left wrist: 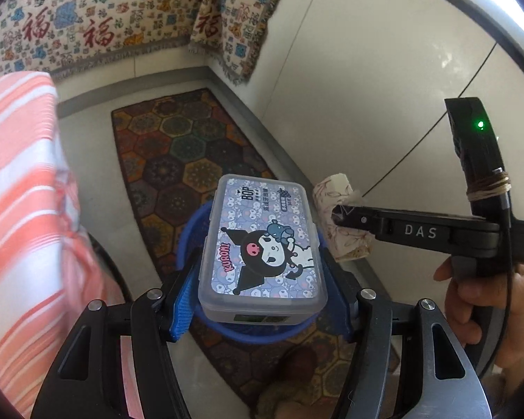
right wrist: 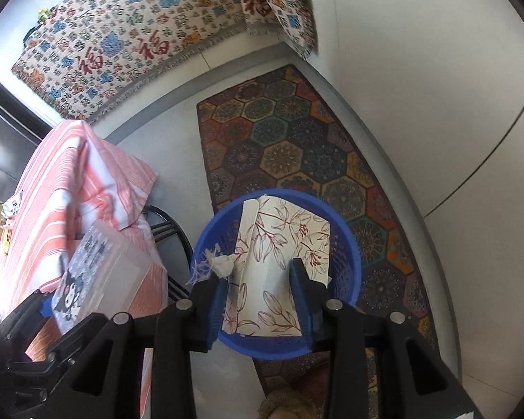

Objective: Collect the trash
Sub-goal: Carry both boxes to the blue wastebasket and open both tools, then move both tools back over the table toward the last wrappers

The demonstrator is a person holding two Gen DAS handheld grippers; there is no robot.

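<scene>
My left gripper (left wrist: 262,281) is shut on a translucent plastic box (left wrist: 262,241) with a cartoon lid, gripping its long sides with the blue pads. The box hangs right over a round blue mesh basket (left wrist: 195,234) on the floor. My right gripper (right wrist: 258,286) is shut on a cream paper pack with a red floral print (right wrist: 283,234), which is upright over the same basket (right wrist: 347,244). A frayed white scrap (right wrist: 223,265) sticks out by its left pad. In the left wrist view the right gripper (left wrist: 342,217) and the floral pack (left wrist: 333,192) sit just right of the box.
The basket stands on a hexagon-patterned rug (right wrist: 297,146) on a grey floor. A pink and white striped cloth (right wrist: 70,181) drapes over furniture on the left, with a black metal frame (right wrist: 171,223) under it. A patterned throw (right wrist: 129,35) hangs at the back, and a white curved wall (right wrist: 436,104) runs along the right.
</scene>
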